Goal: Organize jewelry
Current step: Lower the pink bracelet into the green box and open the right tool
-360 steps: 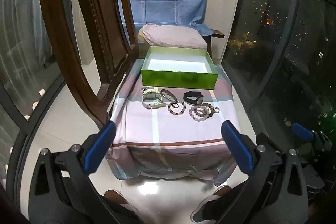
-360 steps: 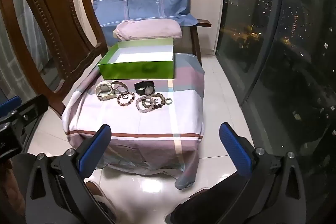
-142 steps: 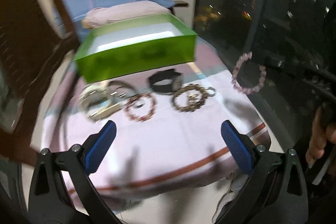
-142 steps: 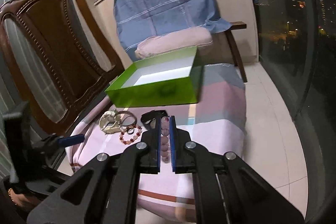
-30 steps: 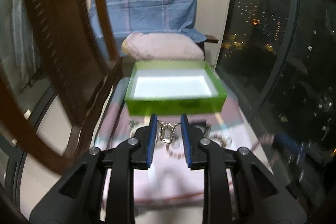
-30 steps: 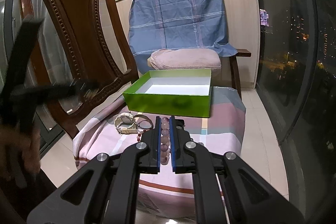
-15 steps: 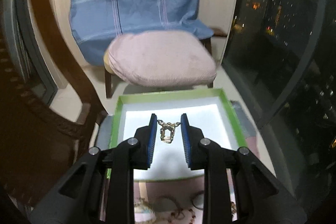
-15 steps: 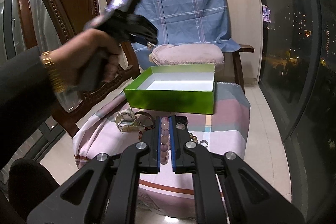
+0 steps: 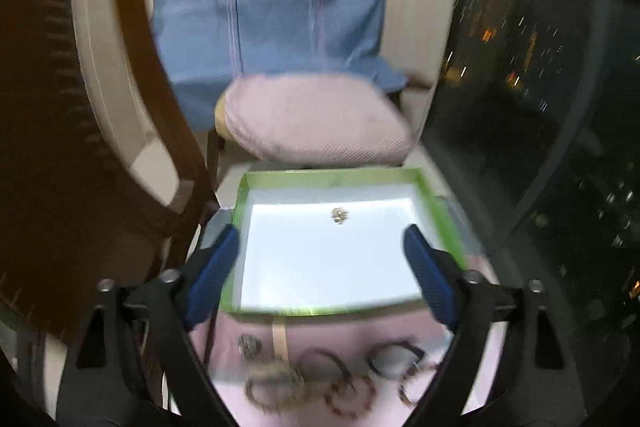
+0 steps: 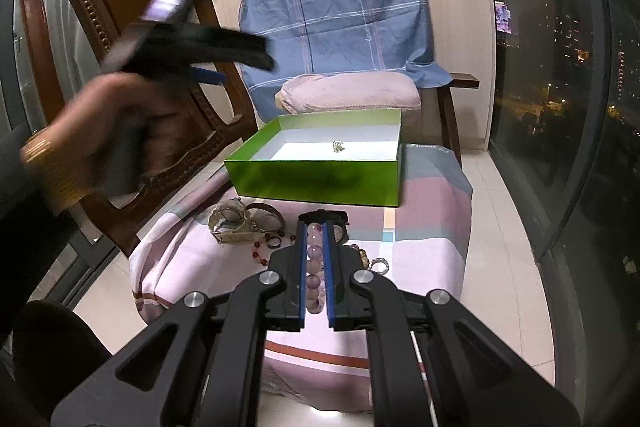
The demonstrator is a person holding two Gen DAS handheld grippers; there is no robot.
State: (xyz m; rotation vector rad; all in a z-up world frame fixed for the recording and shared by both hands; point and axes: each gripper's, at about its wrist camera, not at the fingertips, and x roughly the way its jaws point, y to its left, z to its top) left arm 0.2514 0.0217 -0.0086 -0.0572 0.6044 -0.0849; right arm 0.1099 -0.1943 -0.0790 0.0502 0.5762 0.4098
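A green box (image 9: 444,215) with a white floor stands on the cloth-covered stool; it also shows in the right wrist view (image 10: 312,177). A small gold trinket (image 9: 339,215) lies inside it, also seen from the right (image 10: 338,146). My left gripper (image 9: 322,267) is open and empty above the box's near half; from the right it (image 10: 236,63) hovers left of the box. My right gripper (image 10: 315,227) is shut on a pink bead bracelet (image 10: 314,267), held above the stool's front. Several bracelets and watches (image 10: 244,221) lie in front of the box (image 9: 316,379).
A carved wooden chair (image 10: 108,27) stands left of the stool. Behind the box is a chair with a pink cushion (image 10: 352,93) and a blue checked cloth (image 10: 336,15). A dark glass window (image 10: 560,107) runs along the right. The striped cloth (image 10: 424,227) drapes over the stool.
My left gripper has opened and let the gold trinket go; it now lies in the box. The left gripper has pulled back a little. The right gripper still holds the bracelet.
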